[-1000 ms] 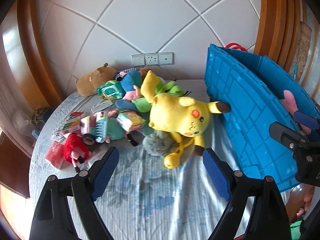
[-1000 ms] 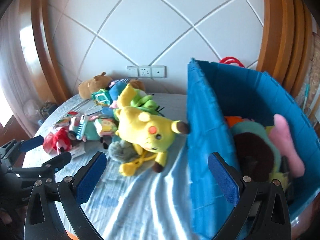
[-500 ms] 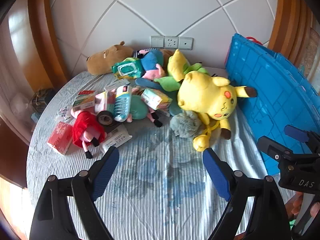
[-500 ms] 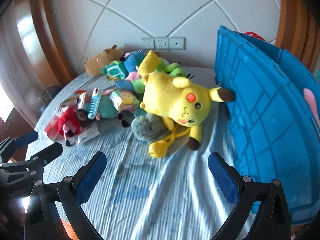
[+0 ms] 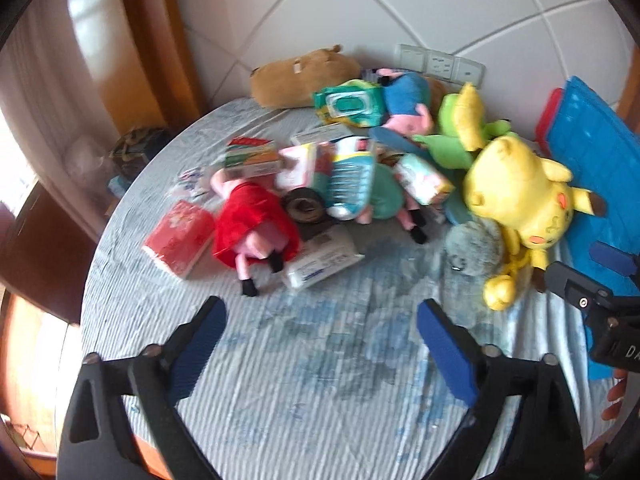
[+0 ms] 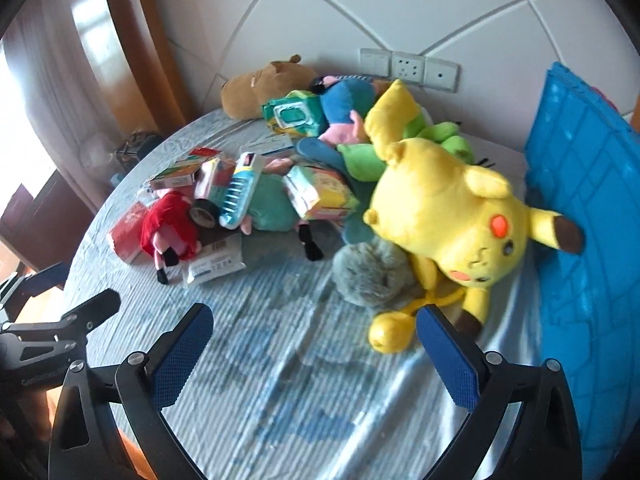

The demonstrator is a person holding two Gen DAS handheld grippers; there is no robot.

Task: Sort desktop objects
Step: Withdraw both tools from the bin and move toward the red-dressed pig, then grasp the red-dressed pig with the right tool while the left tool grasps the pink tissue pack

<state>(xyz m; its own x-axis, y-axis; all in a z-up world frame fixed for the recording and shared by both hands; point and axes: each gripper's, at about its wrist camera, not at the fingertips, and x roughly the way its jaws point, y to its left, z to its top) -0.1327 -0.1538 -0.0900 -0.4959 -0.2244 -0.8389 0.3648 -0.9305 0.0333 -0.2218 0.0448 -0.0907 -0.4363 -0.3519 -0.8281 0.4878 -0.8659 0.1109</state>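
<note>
On the bench (image 5: pixel 320 380), a red tissue pack (image 5: pixel 180 236) and a red-dressed pig plush (image 5: pixel 256 228) lie left, a yellow Pikachu plush (image 6: pixel 448 208) touches the blue crate (image 6: pixel 592 208) right. Left tongs (image 5: pixel 320 324) and right tongs (image 6: pixel 316 328) hover spread, empty.

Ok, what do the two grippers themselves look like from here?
Both match: the left gripper and right gripper have black skeletal frames with silver rivets and blue textured pads. White lettering marks the bodies, too cropped to read. No cables or sleeves show.
</note>
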